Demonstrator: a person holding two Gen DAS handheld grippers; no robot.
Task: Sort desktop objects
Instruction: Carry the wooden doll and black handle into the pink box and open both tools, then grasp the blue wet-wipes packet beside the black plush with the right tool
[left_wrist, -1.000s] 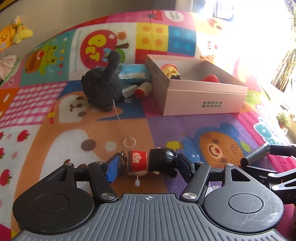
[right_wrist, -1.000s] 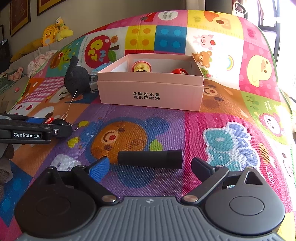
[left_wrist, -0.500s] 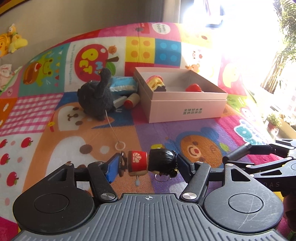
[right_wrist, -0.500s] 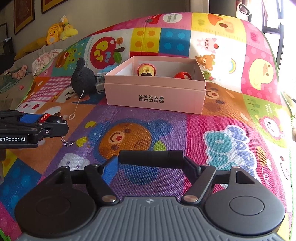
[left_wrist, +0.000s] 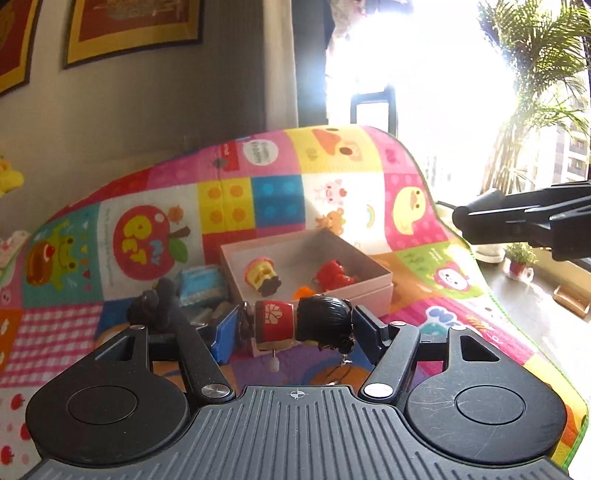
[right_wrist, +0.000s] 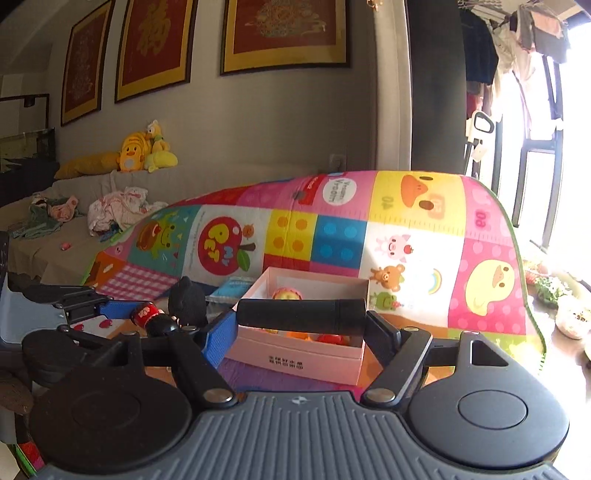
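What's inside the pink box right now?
In the pink box: a yellow-and-pink figure, a red toy and something orange. Its near wall and the held doll hide the front floor.

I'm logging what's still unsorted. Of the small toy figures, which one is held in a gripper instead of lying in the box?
The black-haired doll in red, clamped sideways in the left gripper; the yellow figure and red figure lie in the pink box.

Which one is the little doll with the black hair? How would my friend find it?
Find the big colourful play mat with the pink box on it. In front of that box, the left gripper holds the doll sideways between its fingers. It alone has shiny black hair and a red body with a white flower mark; the toys in the box are yellow and red.
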